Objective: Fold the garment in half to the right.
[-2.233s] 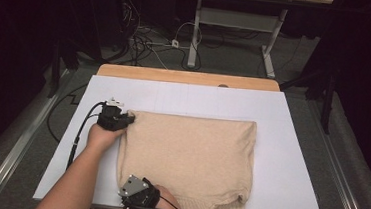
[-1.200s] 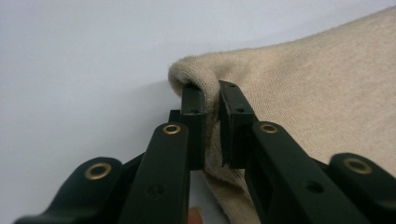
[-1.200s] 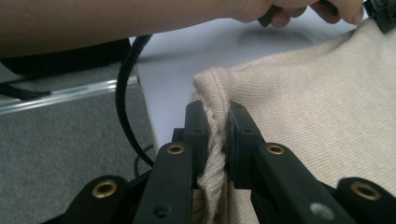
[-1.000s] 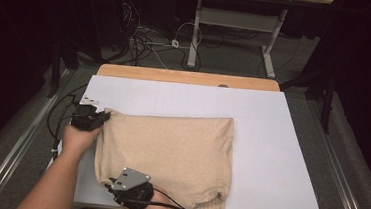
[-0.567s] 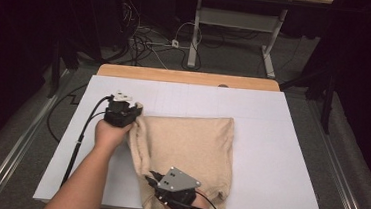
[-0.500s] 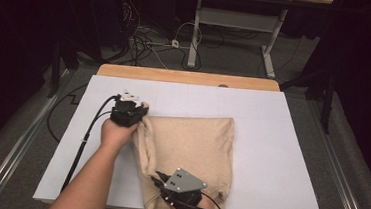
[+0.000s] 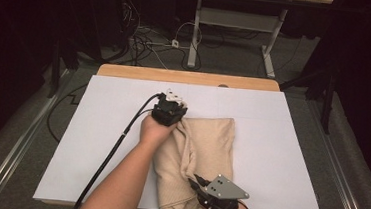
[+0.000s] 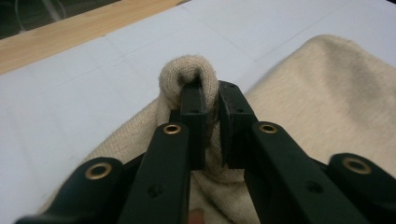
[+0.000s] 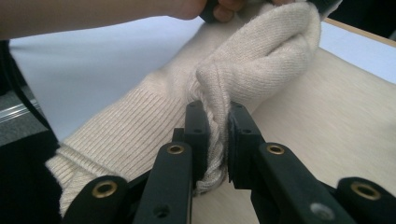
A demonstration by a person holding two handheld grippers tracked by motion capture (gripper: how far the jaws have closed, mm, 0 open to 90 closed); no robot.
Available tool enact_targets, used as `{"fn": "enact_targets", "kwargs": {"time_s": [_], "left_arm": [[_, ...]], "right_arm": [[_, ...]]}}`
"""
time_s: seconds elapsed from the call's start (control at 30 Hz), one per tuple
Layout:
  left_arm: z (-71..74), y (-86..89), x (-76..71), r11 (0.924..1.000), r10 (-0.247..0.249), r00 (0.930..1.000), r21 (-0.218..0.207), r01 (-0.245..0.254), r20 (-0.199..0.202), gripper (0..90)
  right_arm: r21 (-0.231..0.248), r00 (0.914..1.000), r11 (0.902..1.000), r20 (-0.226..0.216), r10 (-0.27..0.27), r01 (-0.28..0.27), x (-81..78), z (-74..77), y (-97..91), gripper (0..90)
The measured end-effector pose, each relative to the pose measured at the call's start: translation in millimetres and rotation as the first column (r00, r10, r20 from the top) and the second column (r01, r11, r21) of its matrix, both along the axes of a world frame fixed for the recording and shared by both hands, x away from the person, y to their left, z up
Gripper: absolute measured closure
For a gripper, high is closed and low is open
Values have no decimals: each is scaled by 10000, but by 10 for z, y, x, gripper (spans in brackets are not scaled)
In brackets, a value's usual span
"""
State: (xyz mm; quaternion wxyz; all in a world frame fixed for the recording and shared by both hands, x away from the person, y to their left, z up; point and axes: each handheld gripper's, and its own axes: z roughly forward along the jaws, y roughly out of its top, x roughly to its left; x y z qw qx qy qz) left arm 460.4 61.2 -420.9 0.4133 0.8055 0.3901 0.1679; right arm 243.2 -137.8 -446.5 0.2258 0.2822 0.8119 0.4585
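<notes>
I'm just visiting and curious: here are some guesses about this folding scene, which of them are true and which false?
1. Both grippers pinch the beige knit sweater. True: the left gripper and the right gripper each clamp a bunch of knit.
2. The sweater lies spread out flat. False: its left side is lifted over the rest.
3. The sweater rests on a white sheet. True.
4. A pair of scissors lies beside the sweater. False: nothing lies beside it.

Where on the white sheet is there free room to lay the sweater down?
The white sheet is bare right of the sweater and along its far edge. Left of the forearm, only a cable crosses it. The middle is crowded: the left gripper and right gripper both pinch the sweater.
</notes>
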Motion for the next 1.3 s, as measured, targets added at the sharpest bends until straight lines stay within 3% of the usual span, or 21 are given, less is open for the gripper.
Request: {"fn": "enact_targets", "kwargs": {"time_s": [0.43,0.77,0.97,1.1,1.3], "left_arm": [[-37,-784,44,9942,-1070,9943,64,1070,-1,800],[-128,-1139,57,9877,-1543,9878,244,1547,-200,799],[-59,-1084,39,9908,-1316,9903,254,1328,-445,764],[43,-955,-15,9916,-1296,9910,-44,1295,-322,612],[147,-731,-172,9920,-1247,9922,-193,1247,26,471]], "right_arm": [[-276,9968,9964,30,-798,798,-121,-73,-493,817],[201,9913,9914,-276,-1289,1295,-190,-151,-741,818],[370,9910,9908,-361,-1286,1299,-191,-173,-759,817],[422,9908,9906,-414,-1285,1302,-185,-184,-753,817],[422,9905,9905,-481,-1291,1311,-178,-203,-743,817]]}}
